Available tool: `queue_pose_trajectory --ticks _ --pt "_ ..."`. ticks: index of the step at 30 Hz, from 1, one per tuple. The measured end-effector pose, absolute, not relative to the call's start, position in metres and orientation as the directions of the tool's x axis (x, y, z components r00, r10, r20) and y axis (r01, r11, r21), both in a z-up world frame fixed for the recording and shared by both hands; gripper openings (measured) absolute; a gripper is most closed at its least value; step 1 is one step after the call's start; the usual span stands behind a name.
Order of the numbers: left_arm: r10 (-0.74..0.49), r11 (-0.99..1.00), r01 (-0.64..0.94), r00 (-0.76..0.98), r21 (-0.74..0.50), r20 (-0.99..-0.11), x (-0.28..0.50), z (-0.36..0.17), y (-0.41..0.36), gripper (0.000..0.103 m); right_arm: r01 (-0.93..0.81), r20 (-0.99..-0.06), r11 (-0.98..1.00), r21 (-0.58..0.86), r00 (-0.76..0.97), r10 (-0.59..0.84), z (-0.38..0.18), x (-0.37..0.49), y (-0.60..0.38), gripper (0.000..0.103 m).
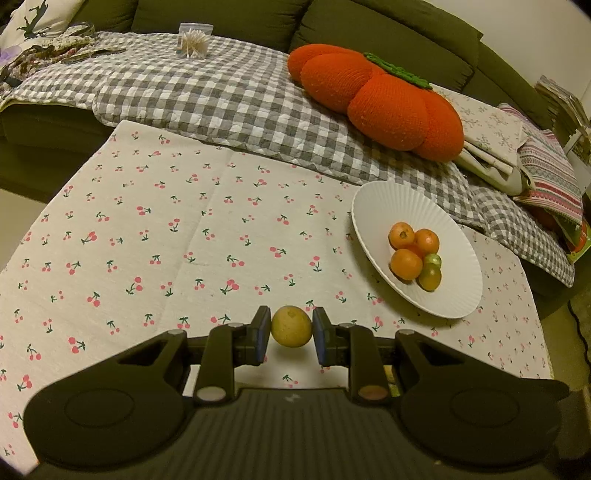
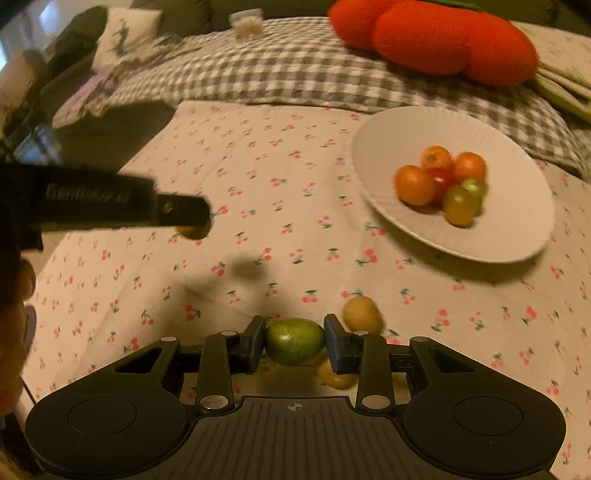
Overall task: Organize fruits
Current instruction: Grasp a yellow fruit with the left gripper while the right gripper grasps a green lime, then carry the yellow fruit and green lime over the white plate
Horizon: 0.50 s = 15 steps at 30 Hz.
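Observation:
My left gripper (image 1: 291, 332) is shut on a yellow fruit (image 1: 291, 326) and holds it just above the cherry-print cloth; that fruit (image 2: 194, 232) also peeks out under the left gripper's fingers (image 2: 181, 211) in the right wrist view. My right gripper (image 2: 294, 341) is shut on a green fruit (image 2: 294, 340). Two yellowish fruits lie on the cloth beside it, one (image 2: 362, 314) ahead to the right, one (image 2: 334, 377) under the right finger. A white plate (image 1: 373, 206) (image 2: 384, 140) at the right holds three orange fruits (image 1: 406, 263) and two green ones (image 1: 430, 276).
A table with cherry-print cloth (image 1: 166, 240) sits in front of a green sofa (image 1: 388, 29) with a grey checked blanket (image 1: 207, 92). An orange pumpkin cushion (image 1: 376, 96) lies behind the plate. A clear box of cotton swabs (image 1: 194, 40) stands on the blanket.

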<state>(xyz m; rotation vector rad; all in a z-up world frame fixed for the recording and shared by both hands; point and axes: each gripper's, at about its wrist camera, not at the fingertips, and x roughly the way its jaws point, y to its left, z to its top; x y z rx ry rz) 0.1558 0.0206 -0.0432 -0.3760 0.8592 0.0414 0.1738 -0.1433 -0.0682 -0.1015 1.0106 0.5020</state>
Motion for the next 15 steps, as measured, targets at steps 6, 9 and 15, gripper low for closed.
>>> queue_pose_trajectory --ticks 6,9,15 --pt "-0.121 0.937 -0.17 0.661 -0.305 -0.741 0.154 -0.041 0.016 0.022 -0.369 -0.823 0.906 0.208 0.434 0.366 -0.057 0.18 -0.169 0.032" --pt "-0.124 0.942 -0.151 0.669 -0.298 -0.732 0.154 -0.038 0.011 0.022 -0.352 -0.803 0.905 0.241 0.452 0.389 -0.045 0.178 -0.178 0.032" --pt "-0.135 0.952 -0.113 0.678 -0.285 -0.722 0.153 -0.033 0.0 0.022 -0.347 -0.772 0.901 0.261 0.485 0.41 -0.026 0.175 -0.189 0.032"
